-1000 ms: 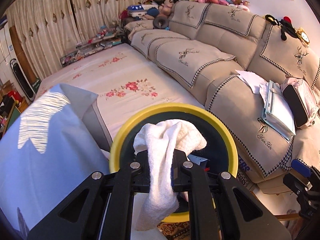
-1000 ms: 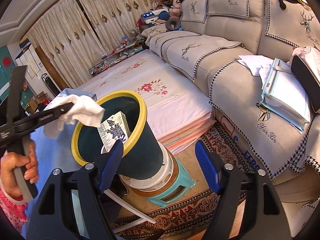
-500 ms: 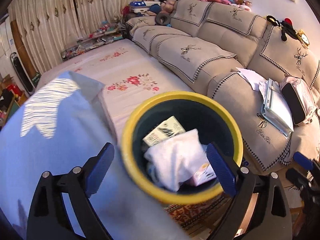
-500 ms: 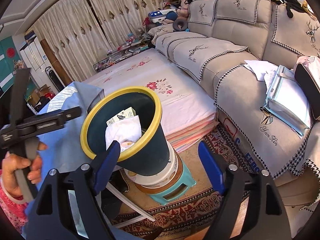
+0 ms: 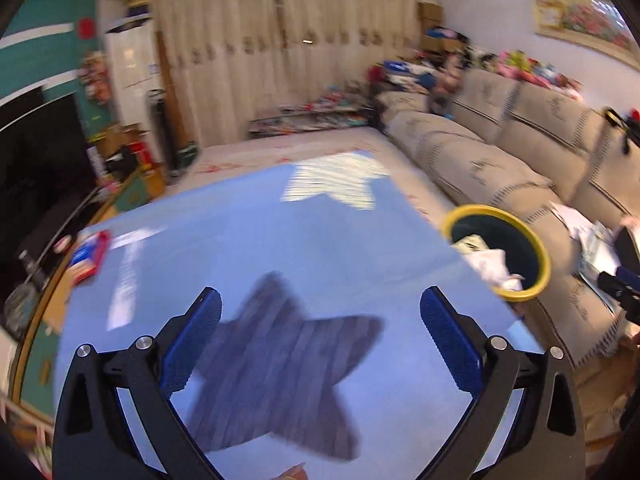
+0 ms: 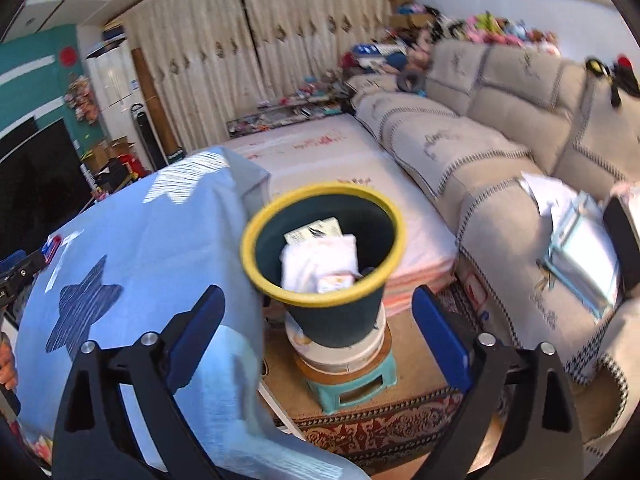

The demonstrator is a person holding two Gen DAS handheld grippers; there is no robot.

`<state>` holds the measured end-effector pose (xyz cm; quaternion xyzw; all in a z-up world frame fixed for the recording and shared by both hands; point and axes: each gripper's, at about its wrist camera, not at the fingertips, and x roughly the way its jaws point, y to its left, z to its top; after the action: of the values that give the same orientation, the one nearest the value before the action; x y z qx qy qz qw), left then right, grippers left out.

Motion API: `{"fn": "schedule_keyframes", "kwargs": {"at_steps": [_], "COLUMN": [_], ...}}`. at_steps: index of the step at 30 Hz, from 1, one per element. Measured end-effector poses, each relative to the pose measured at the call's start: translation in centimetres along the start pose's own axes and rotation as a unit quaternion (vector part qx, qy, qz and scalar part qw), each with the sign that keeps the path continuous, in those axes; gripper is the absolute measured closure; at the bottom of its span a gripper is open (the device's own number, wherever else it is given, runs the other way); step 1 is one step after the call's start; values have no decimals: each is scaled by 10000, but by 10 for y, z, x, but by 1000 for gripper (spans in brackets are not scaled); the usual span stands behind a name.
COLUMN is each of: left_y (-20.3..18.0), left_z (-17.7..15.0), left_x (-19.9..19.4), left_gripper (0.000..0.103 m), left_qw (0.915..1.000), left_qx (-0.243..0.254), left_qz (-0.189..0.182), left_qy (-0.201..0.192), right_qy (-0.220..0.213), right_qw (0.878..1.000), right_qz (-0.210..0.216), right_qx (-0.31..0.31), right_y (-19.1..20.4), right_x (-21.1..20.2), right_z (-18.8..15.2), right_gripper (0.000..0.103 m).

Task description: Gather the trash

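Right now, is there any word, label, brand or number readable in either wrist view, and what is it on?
None can be read.
Embroidered script on the sofa cover: too blurred.
Print on the carton in the trash bin: too blurred.
Red and blue packet on the blue tablecloth: too blurred.

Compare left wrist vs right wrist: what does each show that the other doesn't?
Left wrist only: the left gripper, jaws opening with nothing between them, over the dark star on the blue cloth.

Right wrist only: the right gripper, jaws opening and empty, and the stool and tub stacked under the bin.

Both: the yellow-rimmed bin with a white cloth inside, the sofa, the curtains.
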<state>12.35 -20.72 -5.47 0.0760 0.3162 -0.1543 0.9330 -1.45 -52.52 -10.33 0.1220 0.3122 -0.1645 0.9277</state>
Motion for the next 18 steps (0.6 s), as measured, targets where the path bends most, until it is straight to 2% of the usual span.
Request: {"fn": "schedule_keyframes", "kwargs": {"at_steps": [4, 7, 12, 18], "left_y": [66, 96, 115, 110], "left_z": [-20, -34, -55, -68], "left_x": [-45, -80, -121, -136], "left_gripper": [5, 5, 5, 5], "left_qw": [9976, 9943, 9921, 9911], "left_qx": [-613, -836, -985, -902], "left_qz": [296, 551, 606, 807], "left_qy": [-152, -355, -484, -549], "right_qy": [-249, -390, -469, -440], "right_qw": [9990, 9975, 9960, 9952], "right_qz": [142, 222, 376, 363], "right_qx": [-331, -548, -662, -794], "right_y": [38, 63, 89, 105], "right_x": [-17, -29, -43, -55], "right_z": [6, 8, 4, -4], "right_gripper": [10, 9, 7, 7]}}
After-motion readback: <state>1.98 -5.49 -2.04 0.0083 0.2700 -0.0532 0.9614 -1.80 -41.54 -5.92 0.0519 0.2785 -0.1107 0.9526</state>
